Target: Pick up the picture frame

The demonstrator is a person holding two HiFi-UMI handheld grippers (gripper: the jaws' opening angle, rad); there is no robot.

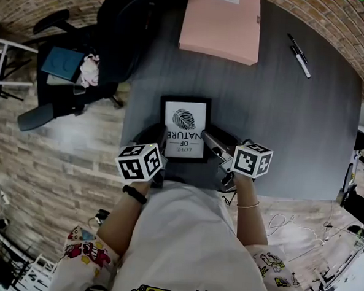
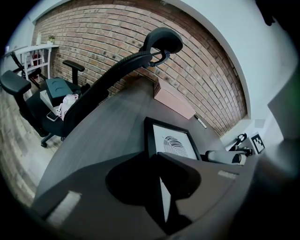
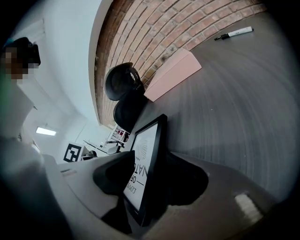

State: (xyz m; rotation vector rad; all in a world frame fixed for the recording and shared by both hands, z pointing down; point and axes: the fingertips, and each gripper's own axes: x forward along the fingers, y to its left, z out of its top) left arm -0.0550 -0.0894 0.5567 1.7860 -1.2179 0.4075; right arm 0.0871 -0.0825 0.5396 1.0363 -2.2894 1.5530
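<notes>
Looking steeply down from our head, we hold one gripper in each hand at the near edge of a dark grey table [image 1: 293, 130]. The left gripper [image 1: 161, 147] sits at 7 o'clock from the centre of the view. Its own camera shows the left gripper [image 2: 157, 183] with its jaws narrowed and pressed onto the left border of the picture frame [image 2: 169, 140], one jaw over the glass and one beneath. The right gripper [image 1: 209, 140] comes in from 4 o'clock. Its camera shows the right gripper [image 3: 144, 180] with jaws spread wide around the frame's right edge [image 3: 149, 159]. The frame stands between them, and we see a dark gap beside it, so there is no firm grip on that side. The picture frame [image 1: 184, 129] lies at the middle of the view on the table, black-bordered, with a white print of a fingerprint-like leaf above the words "LOVE OF NATURE", upside down to us. Farther off, at 12 o'clock, a flat pink box [image 1: 221, 24] rests on the table. At 1 o'clock two pens [image 1: 300, 57] lie side by side. Off the table at 10 o'clock stands a black office chair [image 1: 82, 62].
</notes>
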